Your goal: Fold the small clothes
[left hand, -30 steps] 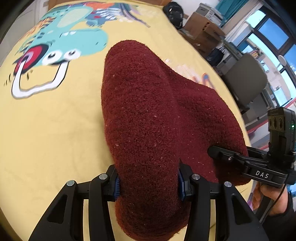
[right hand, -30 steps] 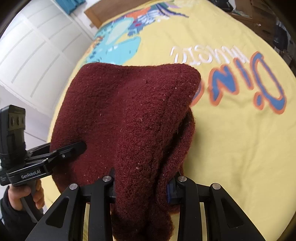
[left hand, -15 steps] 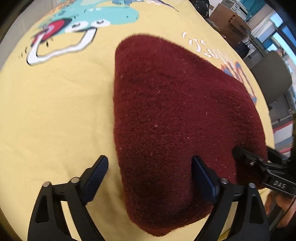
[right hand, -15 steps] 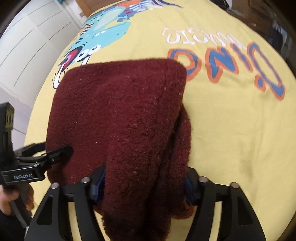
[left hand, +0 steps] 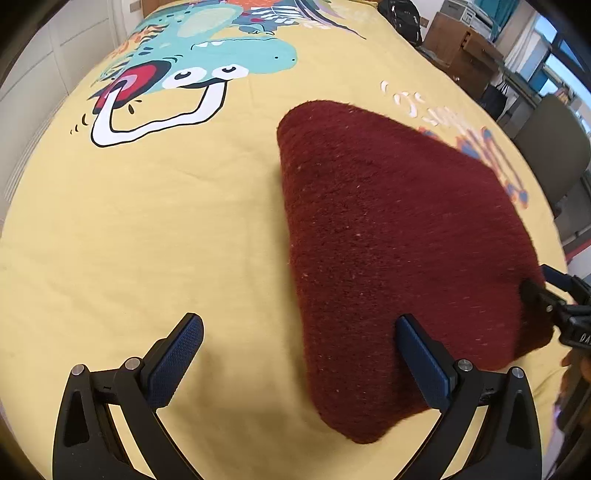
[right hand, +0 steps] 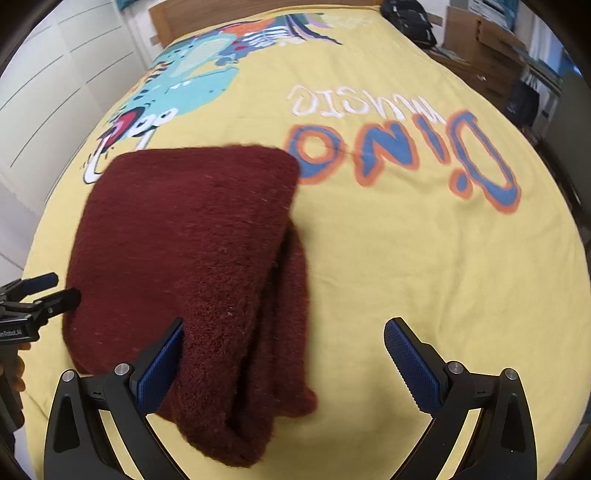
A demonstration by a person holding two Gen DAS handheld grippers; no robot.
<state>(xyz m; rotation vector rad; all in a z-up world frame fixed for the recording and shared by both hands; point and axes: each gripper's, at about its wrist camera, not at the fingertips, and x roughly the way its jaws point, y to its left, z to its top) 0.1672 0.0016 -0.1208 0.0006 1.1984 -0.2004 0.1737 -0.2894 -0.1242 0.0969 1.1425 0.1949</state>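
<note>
A dark red fleece garment [left hand: 399, 251] lies folded on the yellow dinosaur-print bedspread [left hand: 147, 240]. In the right wrist view the garment [right hand: 192, 258] shows stacked layers along its right edge. My left gripper [left hand: 299, 354] is open and empty; its right finger stands over the garment's near left part, its left finger over bare bedspread. My right gripper [right hand: 284, 354] is open and empty, with its left finger at the garment's near right corner. Each gripper shows at the edge of the other's view: the right gripper [left hand: 554, 295] and the left gripper [right hand: 40, 295].
Cardboard boxes [left hand: 461, 48] and a grey chair [left hand: 550, 155] stand beyond the bed's right side. A black bag [right hand: 406, 22] sits at the far end of the bed. White cupboard doors [right hand: 55, 92] line the left wall.
Both grippers were shut on the red garment and holding it up; they have opened and let go. The garment now lies flat, and both grippers have pulled back and apart.
</note>
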